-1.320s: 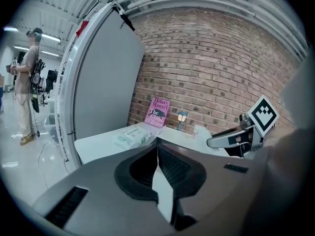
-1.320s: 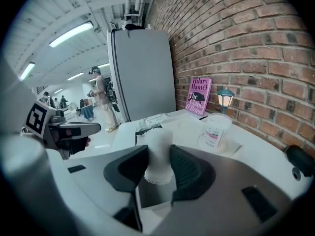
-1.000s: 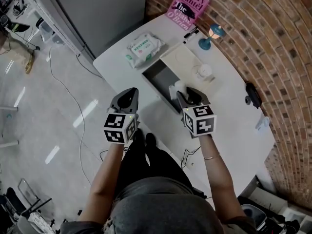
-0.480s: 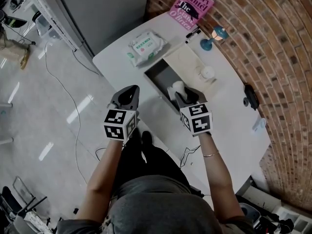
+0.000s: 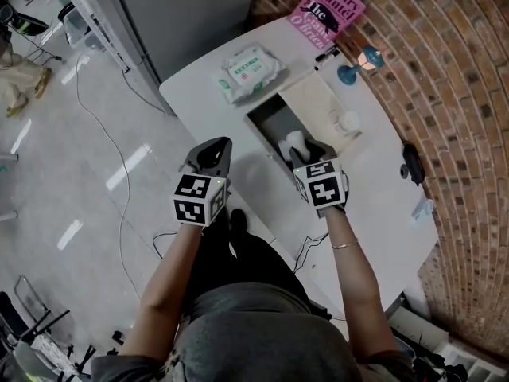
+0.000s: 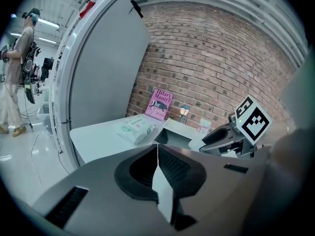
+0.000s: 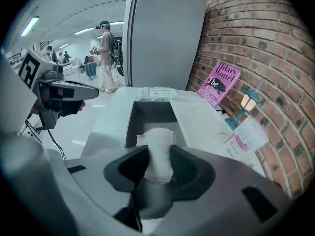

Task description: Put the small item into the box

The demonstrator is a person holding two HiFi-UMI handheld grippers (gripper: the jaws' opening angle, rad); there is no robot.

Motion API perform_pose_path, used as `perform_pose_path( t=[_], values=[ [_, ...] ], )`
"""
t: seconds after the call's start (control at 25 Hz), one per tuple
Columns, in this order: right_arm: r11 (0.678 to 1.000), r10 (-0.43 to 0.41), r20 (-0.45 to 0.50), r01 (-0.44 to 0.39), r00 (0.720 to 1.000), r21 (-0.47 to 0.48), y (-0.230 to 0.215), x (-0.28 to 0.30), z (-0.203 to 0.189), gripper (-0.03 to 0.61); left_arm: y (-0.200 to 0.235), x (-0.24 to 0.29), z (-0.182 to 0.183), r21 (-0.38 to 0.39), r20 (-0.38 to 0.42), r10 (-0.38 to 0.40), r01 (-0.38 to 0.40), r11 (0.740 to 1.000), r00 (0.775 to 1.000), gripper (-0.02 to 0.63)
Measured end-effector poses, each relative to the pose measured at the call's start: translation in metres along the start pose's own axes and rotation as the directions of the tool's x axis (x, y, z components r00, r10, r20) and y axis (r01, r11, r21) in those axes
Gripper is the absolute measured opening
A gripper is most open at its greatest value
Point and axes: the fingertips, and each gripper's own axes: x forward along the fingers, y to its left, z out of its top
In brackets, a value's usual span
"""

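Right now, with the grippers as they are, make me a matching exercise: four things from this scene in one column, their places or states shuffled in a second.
Column one
1. gauze roll
2. pink book
3. wipes pack
4. left gripper

Column two
A. propped against the brick wall
B. jaws together, nothing between them
C. lying flat on the table, beside the box
D. clamped in the right gripper

Pairs: 1-D, 2-A, 3-C, 4-B
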Motion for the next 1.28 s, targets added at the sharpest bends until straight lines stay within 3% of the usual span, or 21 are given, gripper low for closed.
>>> perform_pose_path(
  t=[0.6,0.76,0.92,1.28],
  values=[
    [0.998,0.023,-0.137,-0.03,0.99,-0.055,0.007,0.027,-0.015,0.152,0.005,-0.003,-0.001,-0.001,0.005,0.014,-0.014,1.0,1.0,0.026],
    [0.993,0.018,-0.157,-0.036,0.987,-0.116,0.011,0.03,-0.018,0.152,0.01,-0.006,-0.002,-0.007,0.003,0.033,-0.033,0.999,0.999,0.026],
    [0.984,0.01,-0.157,-0.038,0.988,-0.176,0.013,0.033,-0.018,0.153,0.013,-0.007,-0.003,-0.006,0.003,0.048,-0.048,0.999,0.999,0.026],
    [0.981,0.0,-0.134,-0.026,0.991,-0.19,0.012,0.035,-0.018,0.163,0.015,-0.01,0.0,-0.003,0.009,0.067,-0.067,0.998,0.998,0.026]
  ],
)
